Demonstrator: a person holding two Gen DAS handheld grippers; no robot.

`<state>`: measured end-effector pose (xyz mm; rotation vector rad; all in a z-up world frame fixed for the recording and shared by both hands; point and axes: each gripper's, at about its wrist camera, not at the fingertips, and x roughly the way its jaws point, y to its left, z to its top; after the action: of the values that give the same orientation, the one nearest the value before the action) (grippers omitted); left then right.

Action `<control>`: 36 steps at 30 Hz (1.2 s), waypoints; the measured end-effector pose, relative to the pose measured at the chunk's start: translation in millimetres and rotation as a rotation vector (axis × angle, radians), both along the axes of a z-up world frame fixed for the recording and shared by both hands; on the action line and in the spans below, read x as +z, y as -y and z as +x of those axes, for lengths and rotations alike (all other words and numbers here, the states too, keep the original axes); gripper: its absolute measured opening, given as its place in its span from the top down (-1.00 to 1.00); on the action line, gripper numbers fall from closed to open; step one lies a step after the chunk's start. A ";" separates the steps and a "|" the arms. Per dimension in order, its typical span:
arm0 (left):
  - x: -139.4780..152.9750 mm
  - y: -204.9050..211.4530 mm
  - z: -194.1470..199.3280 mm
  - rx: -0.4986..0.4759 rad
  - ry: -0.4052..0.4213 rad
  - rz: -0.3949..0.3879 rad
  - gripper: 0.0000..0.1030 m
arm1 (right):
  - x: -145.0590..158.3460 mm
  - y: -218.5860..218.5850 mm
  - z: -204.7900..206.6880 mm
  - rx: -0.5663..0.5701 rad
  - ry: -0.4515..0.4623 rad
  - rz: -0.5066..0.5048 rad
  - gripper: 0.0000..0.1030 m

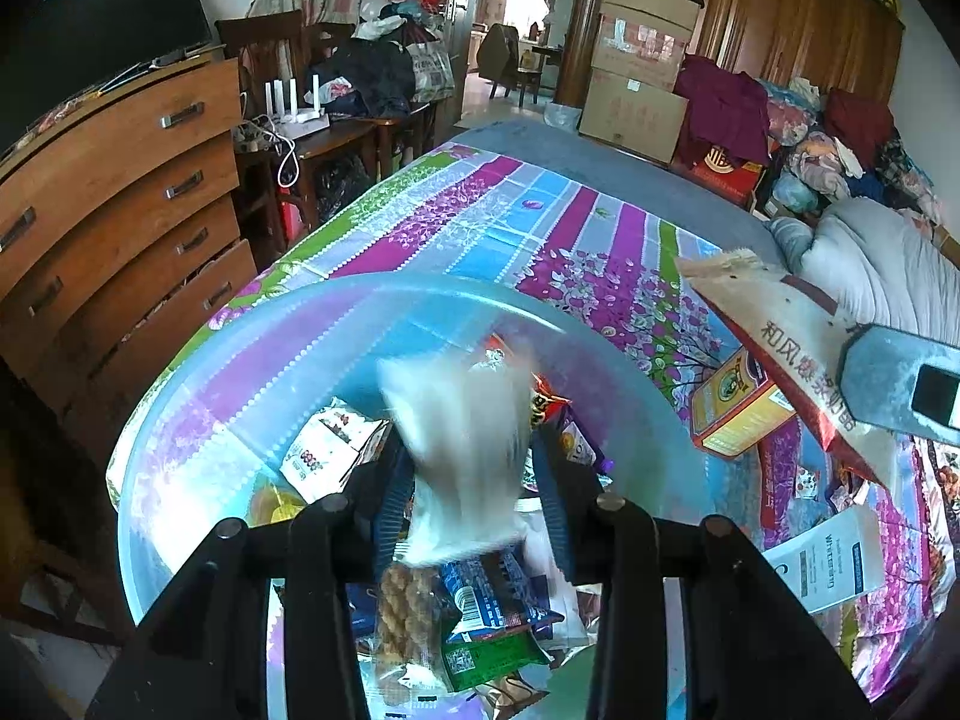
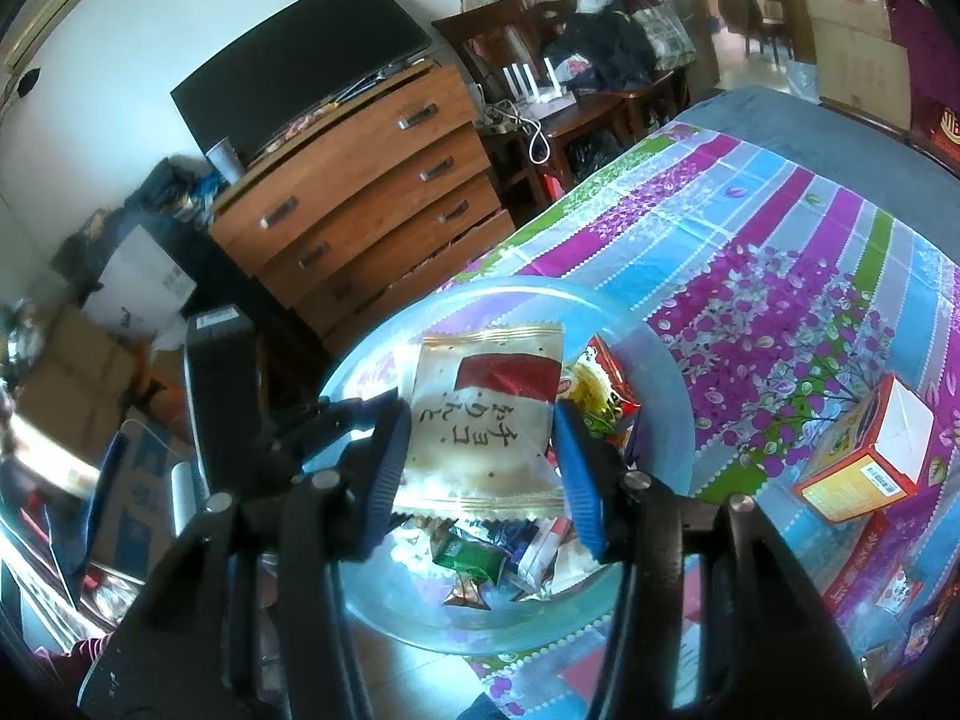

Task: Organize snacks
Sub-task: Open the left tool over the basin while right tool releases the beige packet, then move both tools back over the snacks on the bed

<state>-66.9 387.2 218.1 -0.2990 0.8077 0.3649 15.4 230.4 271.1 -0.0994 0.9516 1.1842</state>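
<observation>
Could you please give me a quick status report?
Left claw: blurred white packet between pads. Right claw holds cream packet over bowl. Nothing blocking.

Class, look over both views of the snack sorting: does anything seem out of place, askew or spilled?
Mildly. An orange box lies tipped on the striped cloth, outside the clear tub where the other snacks sit. Nothing looks spilled or torn.

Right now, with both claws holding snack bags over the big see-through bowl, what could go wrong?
1. The white packet in the left gripper looks blurred, so it may be slipping loose and could land crooked on the snacks below.
2. The cream packet with the red patch in the right gripper sticks out far; it could catch the clear bowl rim.
</observation>
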 end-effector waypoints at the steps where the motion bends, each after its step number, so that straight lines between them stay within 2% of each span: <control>1: 0.1 -0.9 -0.1 0.001 0.001 -0.002 0.07 | -1.4 -0.4 -0.3 0.000 0.000 -0.001 -0.01; 4: 0.1 -1.6 -1.8 0.000 0.001 -0.004 0.03 | -2.4 -0.8 -1.0 -0.001 0.002 -0.002 -0.04; 6: -0.4 -2.2 -2.5 0.002 0.000 -0.003 0.03 | -2.7 -0.6 -0.9 -0.002 0.003 -0.002 -0.15; 13: -1.8 -2.2 -7.2 0.003 0.009 -0.016 0.02 | -3.4 5.5 -2.9 -0.006 0.003 0.011 -0.17; 18: 1.9 0.5 -16.6 0.004 0.034 -0.018 -0.05 | -10.2 34.5 -18.8 0.000 0.002 0.043 -0.37; 24: 20.9 14.1 -50.1 0.036 0.153 -0.014 -0.24 | -35.7 127.0 -61.4 -0.068 0.014 0.095 -0.42; 28: 33.2 31.7 -77.1 0.063 0.235 0.019 -0.25 | -82.9 213.6 -87.9 -0.199 -0.026 0.043 -0.60; 29: 35.2 33.9 -86.4 0.086 0.262 0.019 -0.33 | -95.6 233.1 -91.3 -0.233 -0.038 0.016 -0.60; 30: 35.6 36.9 -100.3 0.131 0.296 0.023 -0.50 | -111.8 258.0 -94.2 -0.277 -0.061 -0.016 -0.60; 33: 26.9 46.4 -139.6 0.243 0.360 0.060 -0.58 | -149.0 327.0 -100.3 -0.408 -0.098 -0.095 -0.60; 36: 0.8 60.5 -172.4 0.315 0.335 0.098 -0.58 | -178.9 401.0 -103.9 -0.562 -0.182 -0.090 -0.60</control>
<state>-239.3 326.7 218.9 -0.3846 0.4106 0.6292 -88.5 -170.6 92.3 0.1984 1.1004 0.6375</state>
